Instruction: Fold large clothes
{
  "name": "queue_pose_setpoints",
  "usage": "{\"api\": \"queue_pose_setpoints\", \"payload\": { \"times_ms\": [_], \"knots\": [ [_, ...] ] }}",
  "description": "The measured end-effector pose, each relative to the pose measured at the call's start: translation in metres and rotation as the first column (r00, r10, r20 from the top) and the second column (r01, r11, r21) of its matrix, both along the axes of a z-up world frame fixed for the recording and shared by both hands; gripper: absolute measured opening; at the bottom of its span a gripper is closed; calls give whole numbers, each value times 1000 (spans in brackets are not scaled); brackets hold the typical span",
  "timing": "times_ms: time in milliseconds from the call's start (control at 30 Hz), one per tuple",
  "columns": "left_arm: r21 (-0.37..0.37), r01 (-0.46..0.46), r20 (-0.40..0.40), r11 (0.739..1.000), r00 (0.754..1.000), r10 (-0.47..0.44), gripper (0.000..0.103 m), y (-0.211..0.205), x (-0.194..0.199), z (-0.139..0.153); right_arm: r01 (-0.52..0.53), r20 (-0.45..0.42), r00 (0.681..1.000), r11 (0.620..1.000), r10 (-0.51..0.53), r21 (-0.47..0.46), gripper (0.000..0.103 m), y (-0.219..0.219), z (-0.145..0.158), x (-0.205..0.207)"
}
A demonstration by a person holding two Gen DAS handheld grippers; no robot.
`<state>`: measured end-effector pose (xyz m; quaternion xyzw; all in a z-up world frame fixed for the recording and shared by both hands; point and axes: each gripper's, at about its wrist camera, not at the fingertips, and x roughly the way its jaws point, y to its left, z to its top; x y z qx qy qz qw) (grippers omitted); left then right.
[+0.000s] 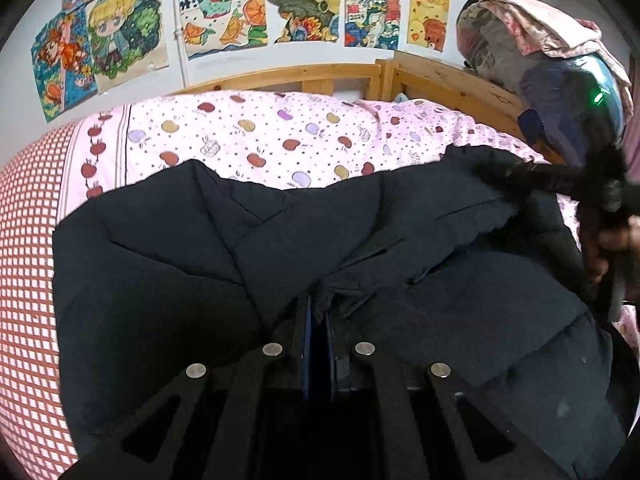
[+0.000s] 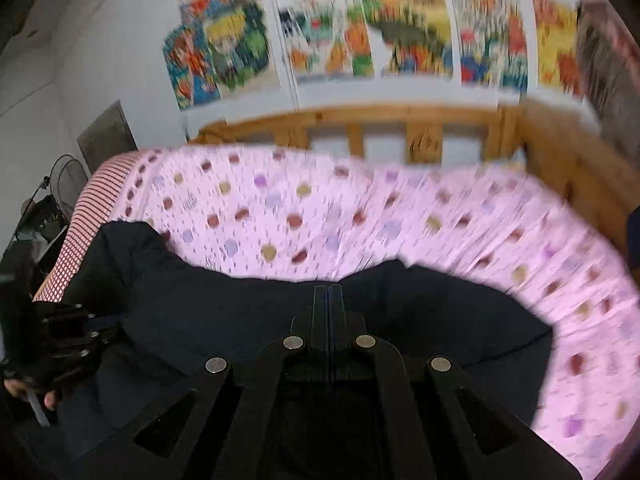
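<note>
Bedding filled both my views: a pink sheet (image 1: 280,136) printed with small apples and dots, smooth and taut, with a red-and-white check cloth (image 1: 28,240) along its left edge. A pale wooden frame (image 1: 440,76) with slats ran behind it, under a wall of bright cartoon drawings (image 1: 224,12). On the frame's right corner sat a heap of bundled fabric (image 1: 540,48), floral on top.

Across the near part of the sheet lay the coat (image 1: 200,260), dark navy, puffy and quilted in broad panels, with one padded flap folded diagonally over the body. It spread from the check cloth on the left almost to the right side of the bed.

My left gripper (image 1: 319,304) had its two flat black fingers nearly together, pinching a crease of the coat at their tips. My right gripper (image 2: 329,292) was fully closed above the coat's far edge; its view was smeared, and I could not tell whether any fabric sat between the fingers. A hand (image 1: 608,248) gripped its handle.
</note>
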<state>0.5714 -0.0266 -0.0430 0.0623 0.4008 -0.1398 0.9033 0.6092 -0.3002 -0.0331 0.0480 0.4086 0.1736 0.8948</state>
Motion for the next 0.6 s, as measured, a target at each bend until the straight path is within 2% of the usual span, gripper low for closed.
{"api": "queue_pose_setpoints", "payload": {
  "times_ms": [33,133,167,200,267,367,433,467,500,533,600],
  "knots": [
    [-5,9,11,1000,1000,-9,10,1,-4,3,-11,-38,999,1000,12,4,1,4,-10,2],
    [-26,54,103,998,993,-51,16,4,-18,22,-30,-50,998,999,28,-25,1,14,-28,-16],
    [-52,73,143,996,988,-65,24,6,-23,31,-38,-51,998,999,37,-24,1,14,-30,-20],
    [-83,82,172,993,983,-67,38,8,-24,39,-41,-51,998,999,39,-23,1,13,-32,-24],
    [-150,100,212,984,975,-67,48,9,-24,53,-39,-56,998,999,38,-21,1,10,-31,-25],
    [-205,111,215,972,974,-66,48,-2,-9,65,-46,-64,997,999,44,-24,1,10,-31,-23],
    [-167,80,148,983,987,-55,41,-17,10,59,-51,-75,996,998,49,-21,1,10,-30,-19],
    [-125,61,99,990,994,-49,24,-26,21,51,-54,-82,995,998,53,-16,1,11,-30,-19],
    [-90,56,41,994,998,-52,15,-34,32,41,-59,-91,994,998,58,-7,1,11,-31,-18],
    [-72,57,-2,996,998,-57,10,-40,38,33,-62,-100,993,998,62,7,1,11,-31,-16],
    [-37,73,-94,997,993,-76,7,-46,50,7,-72,-128,989,996,79,61,1,9,-32,-15]
  ]
}}
